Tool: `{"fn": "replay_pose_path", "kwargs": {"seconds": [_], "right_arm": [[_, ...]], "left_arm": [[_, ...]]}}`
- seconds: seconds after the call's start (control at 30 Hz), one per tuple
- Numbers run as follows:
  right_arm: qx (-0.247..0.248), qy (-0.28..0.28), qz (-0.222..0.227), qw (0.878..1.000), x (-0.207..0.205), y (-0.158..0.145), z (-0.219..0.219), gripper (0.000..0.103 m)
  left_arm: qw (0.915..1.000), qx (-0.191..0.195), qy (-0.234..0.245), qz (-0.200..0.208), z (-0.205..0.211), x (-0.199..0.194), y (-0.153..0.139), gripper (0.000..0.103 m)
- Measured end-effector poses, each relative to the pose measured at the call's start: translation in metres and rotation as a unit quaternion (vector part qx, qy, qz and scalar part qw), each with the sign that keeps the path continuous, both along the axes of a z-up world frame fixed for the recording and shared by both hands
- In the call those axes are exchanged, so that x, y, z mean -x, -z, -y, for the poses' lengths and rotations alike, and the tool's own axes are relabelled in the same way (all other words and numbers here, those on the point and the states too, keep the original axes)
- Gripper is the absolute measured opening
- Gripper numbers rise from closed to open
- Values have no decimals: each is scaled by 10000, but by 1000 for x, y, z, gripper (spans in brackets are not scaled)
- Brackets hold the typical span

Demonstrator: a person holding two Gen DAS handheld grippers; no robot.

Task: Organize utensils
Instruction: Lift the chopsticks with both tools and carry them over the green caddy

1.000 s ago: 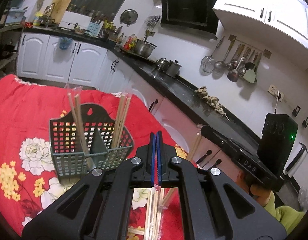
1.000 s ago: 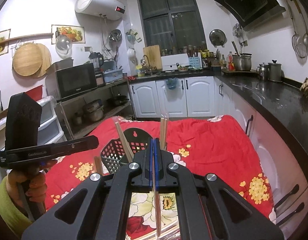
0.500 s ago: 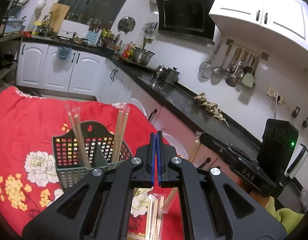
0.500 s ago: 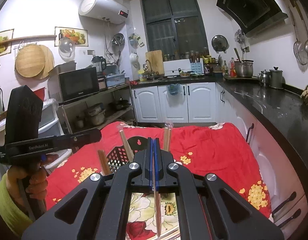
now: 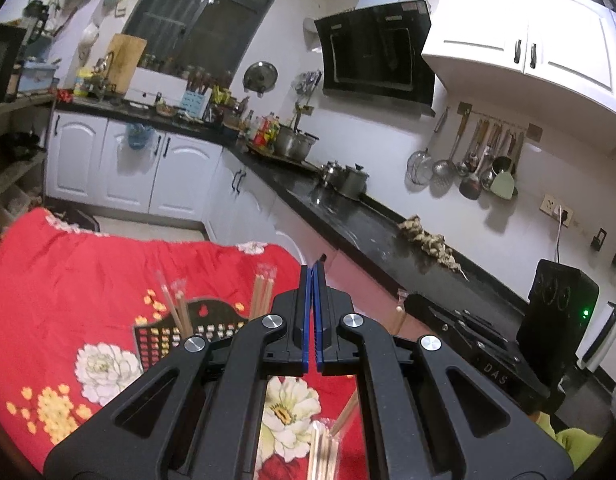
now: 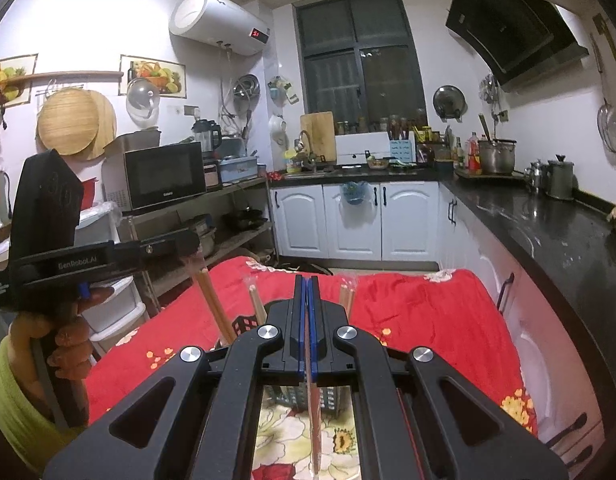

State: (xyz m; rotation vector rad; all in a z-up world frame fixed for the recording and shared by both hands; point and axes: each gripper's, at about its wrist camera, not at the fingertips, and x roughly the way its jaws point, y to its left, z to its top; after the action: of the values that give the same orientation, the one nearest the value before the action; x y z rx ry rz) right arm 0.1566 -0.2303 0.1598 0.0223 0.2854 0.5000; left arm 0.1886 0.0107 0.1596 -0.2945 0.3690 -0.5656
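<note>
While its blue pads meet, left gripper [image 5: 312, 280]: closed; the right wrist view shows sleeved chopsticks [image 6: 212, 304] hanging from its tip, pinched by the clear wrapper.
Right gripper [image 6: 306, 284]: closed on a thin chopstick [image 6: 310, 420] that hangs straight down between the pads.
Hand [image 6: 67, 340]: wrapped round the left gripper's handle, yellow-green sleeve at the wrist.
Utensil basket [image 5: 211, 328]: dark grey plastic grid, upright, below and ahead of both grippers.
Standing chopsticks [image 5: 261, 296]: 2 groups upright inside the basket, 1 toward each end, tips in clear sleeves.
Red floral cloth [image 5: 87, 264]: under the basket, spread well beyond it on every side.
Black counter [image 5: 348, 216]: beyond the basket, well apart from it.
</note>
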Motion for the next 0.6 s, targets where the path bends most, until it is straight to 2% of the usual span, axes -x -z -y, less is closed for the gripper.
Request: {"fn": "replay_pose_path", "kwargs": {"seconds": [0.27, 0.6], "right_arm": [[3, -131, 241, 9996, -7, -24, -15, 2], [-56, -224, 484, 9986, -19, -43, -32, 2]], "left_arm": [[9993, 60, -252, 273, -16, -5, -26, 0], [9979, 30, -496, 424, -26, -17, -43, 0]]}}
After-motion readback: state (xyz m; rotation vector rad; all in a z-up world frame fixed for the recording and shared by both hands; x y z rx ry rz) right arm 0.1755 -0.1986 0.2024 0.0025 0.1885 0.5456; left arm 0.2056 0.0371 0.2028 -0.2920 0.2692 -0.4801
